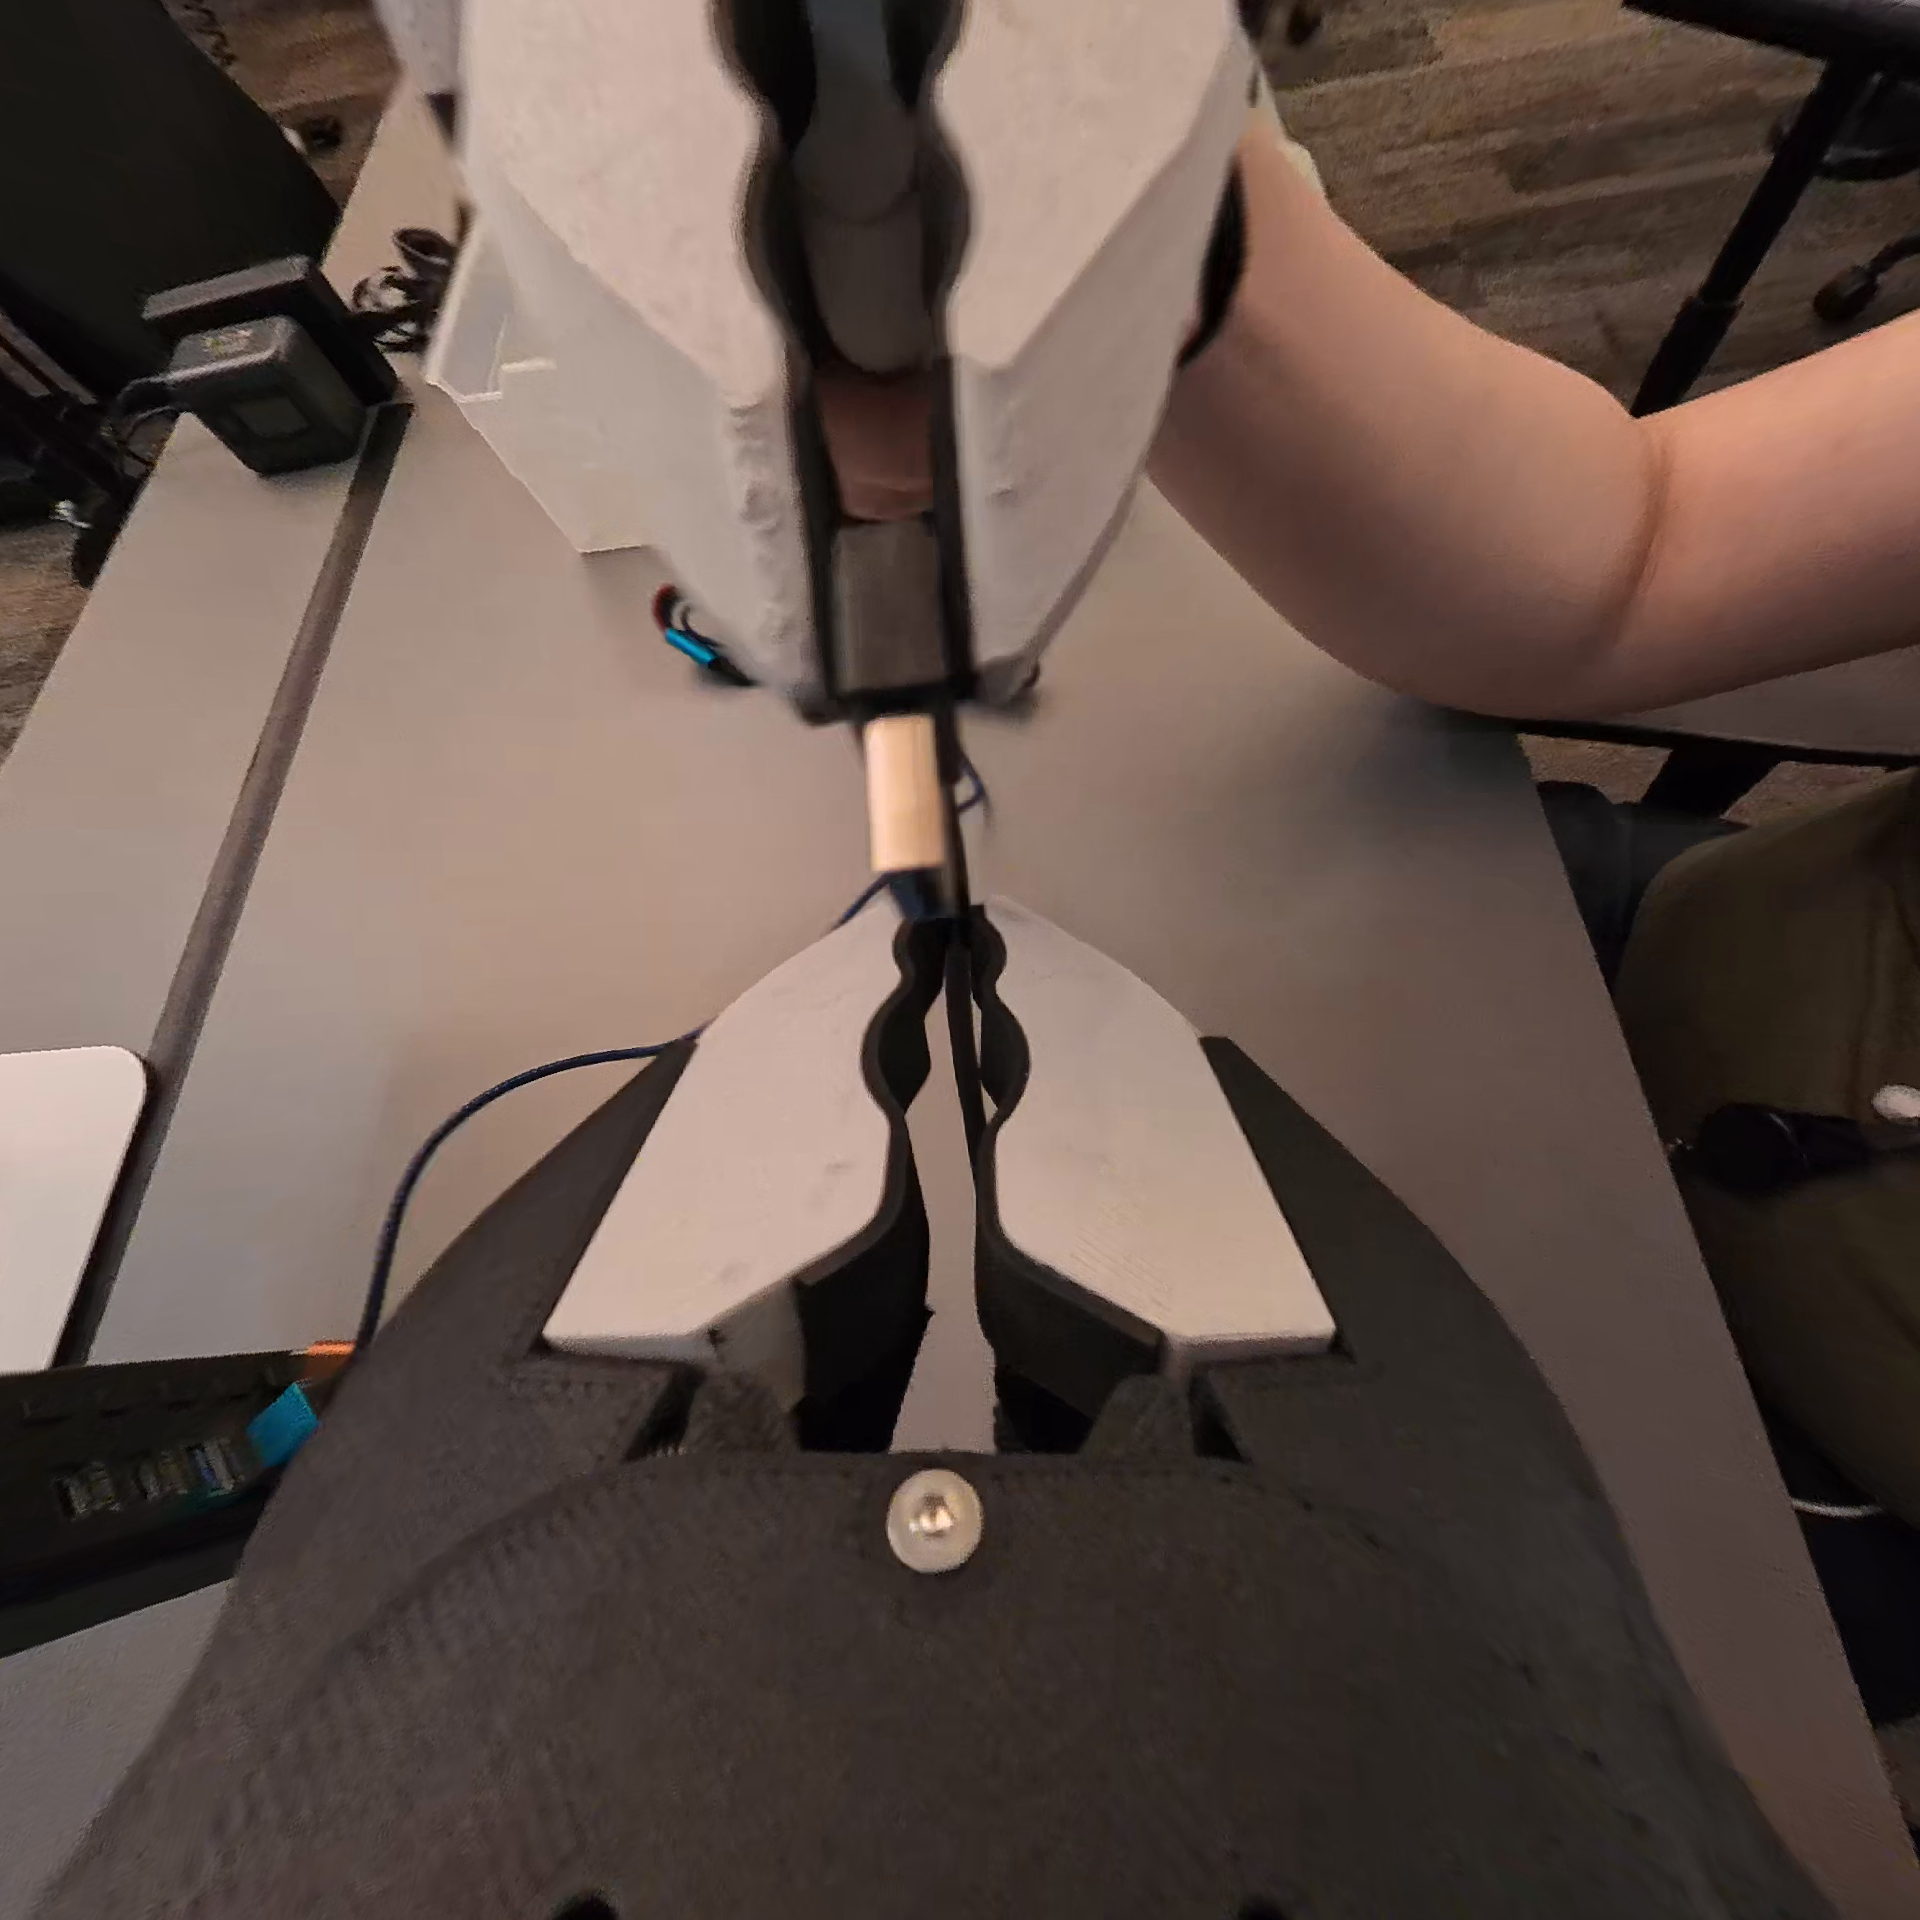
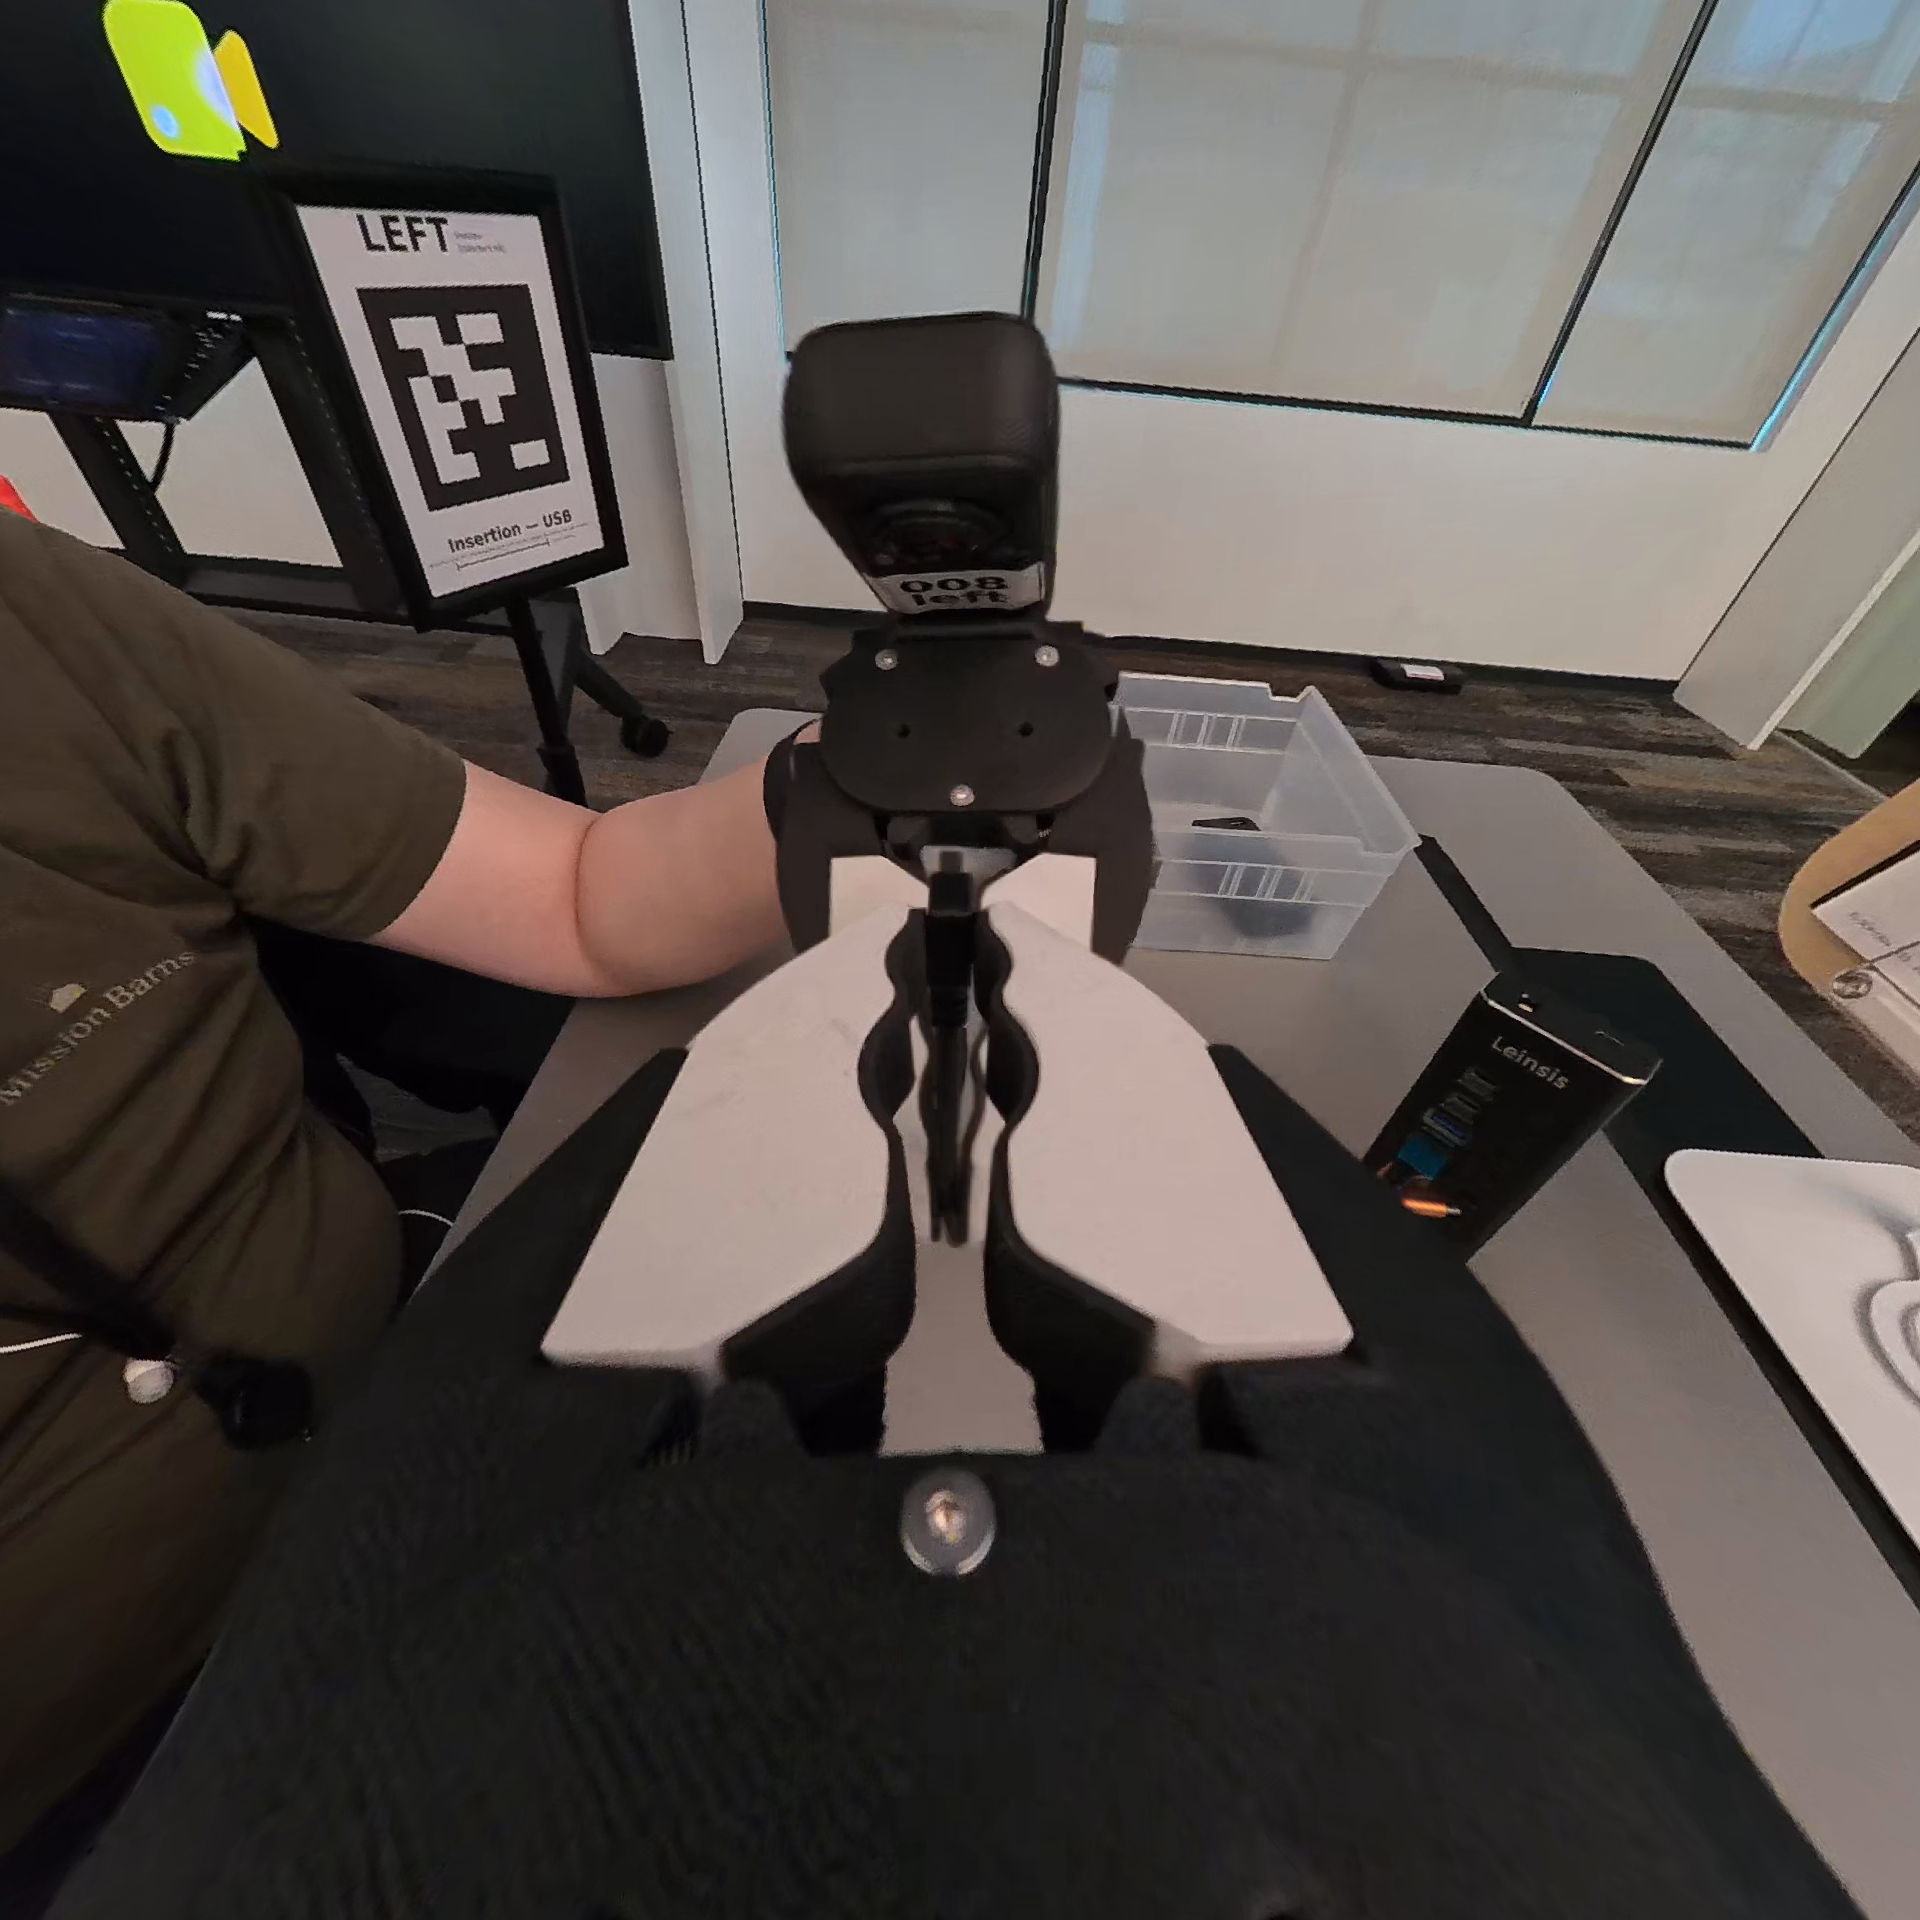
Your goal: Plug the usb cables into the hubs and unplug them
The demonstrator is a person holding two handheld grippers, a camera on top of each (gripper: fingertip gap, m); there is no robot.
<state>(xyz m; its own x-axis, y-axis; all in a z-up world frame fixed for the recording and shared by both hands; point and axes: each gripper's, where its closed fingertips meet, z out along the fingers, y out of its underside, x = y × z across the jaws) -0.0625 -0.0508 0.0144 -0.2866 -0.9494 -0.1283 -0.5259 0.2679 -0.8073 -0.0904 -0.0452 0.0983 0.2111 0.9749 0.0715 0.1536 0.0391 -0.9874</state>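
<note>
Hub [image 1: 883, 613], small, dark grey, silver plug [image 1: 900, 805] inserted

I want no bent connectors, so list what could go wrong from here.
The silver-tipped black USB plug in the right gripper seems slightly offset from the small blue connector pinched by the left gripper; pushing now may jam or bend it.
The thin blue cable runs toward the black rectangular hub; a tug could drag or topple it.

daylight is coming through the big shaded windows [image 2: 1455, 208] above a white wall; below them, dark patterned carpet [image 2: 1299, 665] is running behind the grey table [image 2: 1507, 821].
</note>
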